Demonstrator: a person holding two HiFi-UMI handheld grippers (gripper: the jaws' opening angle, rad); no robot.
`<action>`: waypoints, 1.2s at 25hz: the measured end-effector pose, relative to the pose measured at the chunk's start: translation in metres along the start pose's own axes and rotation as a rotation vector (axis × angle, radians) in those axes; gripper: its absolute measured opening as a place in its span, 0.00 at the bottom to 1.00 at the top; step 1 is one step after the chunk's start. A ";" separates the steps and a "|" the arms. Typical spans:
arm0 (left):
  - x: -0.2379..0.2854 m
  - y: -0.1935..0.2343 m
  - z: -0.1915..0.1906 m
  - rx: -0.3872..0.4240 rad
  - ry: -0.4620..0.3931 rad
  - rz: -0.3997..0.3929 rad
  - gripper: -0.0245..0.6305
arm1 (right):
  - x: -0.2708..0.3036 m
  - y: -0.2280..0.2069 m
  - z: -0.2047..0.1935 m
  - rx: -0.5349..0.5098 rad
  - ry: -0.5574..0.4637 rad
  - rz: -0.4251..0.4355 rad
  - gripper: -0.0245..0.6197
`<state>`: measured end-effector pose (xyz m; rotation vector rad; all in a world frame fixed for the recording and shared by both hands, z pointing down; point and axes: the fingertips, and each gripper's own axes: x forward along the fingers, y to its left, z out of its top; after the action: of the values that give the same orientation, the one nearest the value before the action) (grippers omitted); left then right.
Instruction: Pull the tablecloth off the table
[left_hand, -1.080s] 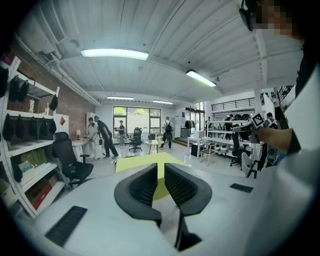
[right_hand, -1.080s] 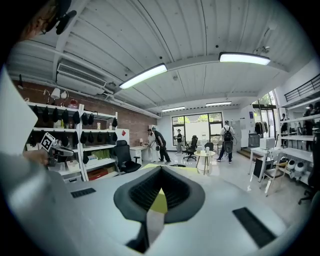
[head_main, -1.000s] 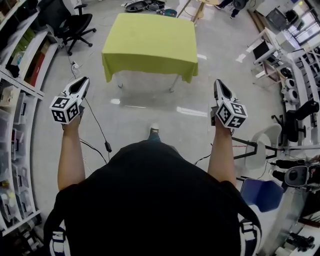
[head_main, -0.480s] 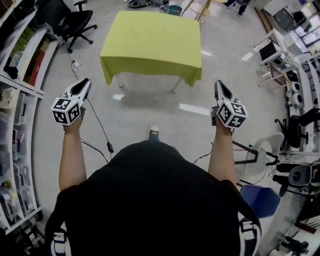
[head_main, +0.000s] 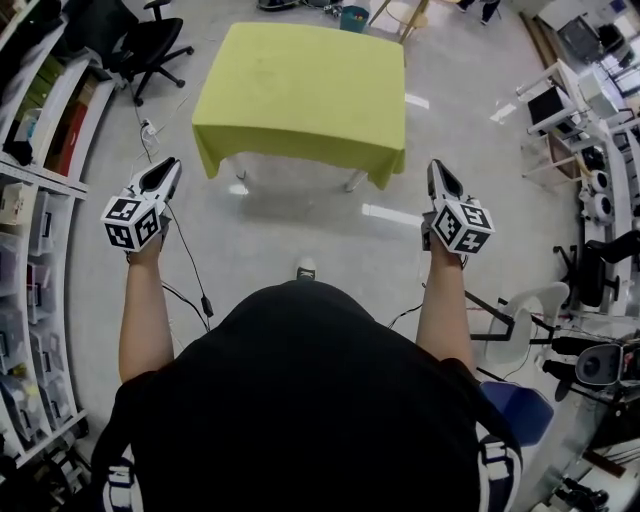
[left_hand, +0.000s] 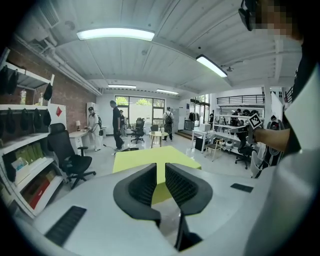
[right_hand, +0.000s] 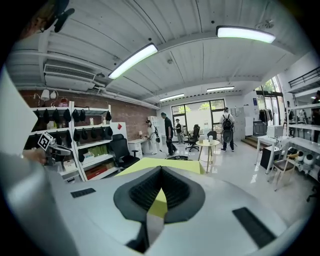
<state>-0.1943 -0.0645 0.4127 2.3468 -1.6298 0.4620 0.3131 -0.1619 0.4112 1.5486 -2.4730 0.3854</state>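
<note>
A yellow-green tablecloth (head_main: 300, 95) covers a square table a step or two ahead of me and hangs over its near edge. Both grippers are held up at waist height, short of the table and well apart from the cloth. My left gripper (head_main: 160, 172) is off the table's left corner, its jaws a narrow gap apart with nothing between them (left_hand: 161, 167); the tablecloth (left_hand: 145, 159) shows beyond them. My right gripper (head_main: 437, 168) is off the right corner, jaws shut and empty (right_hand: 161, 171), with the tablecloth (right_hand: 182, 165) past them.
Shelving (head_main: 40, 140) lines the left wall, with a black office chair (head_main: 150, 45) by the table's far left. A cable (head_main: 190, 270) trails across the floor on the left. Desks, a white chair (head_main: 520, 310) and a blue chair (head_main: 520, 400) crowd the right. People (left_hand: 116, 125) stand far behind.
The table has drawn nearer in the head view as the person walks towards it. Both grippers keep their pose and their jaws are unchanged.
</note>
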 end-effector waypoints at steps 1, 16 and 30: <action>0.010 0.001 0.005 -0.001 0.001 0.003 0.13 | 0.009 -0.008 0.002 0.002 0.003 0.003 0.07; 0.107 0.019 0.048 -0.035 -0.007 0.073 0.14 | 0.126 -0.081 0.020 -0.009 0.043 0.081 0.07; 0.140 0.059 0.072 -0.017 -0.019 0.060 0.14 | 0.170 -0.077 0.043 -0.010 0.026 0.070 0.07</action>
<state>-0.1953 -0.2326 0.4026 2.3024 -1.7101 0.4367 0.3078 -0.3519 0.4304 1.4466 -2.5103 0.4008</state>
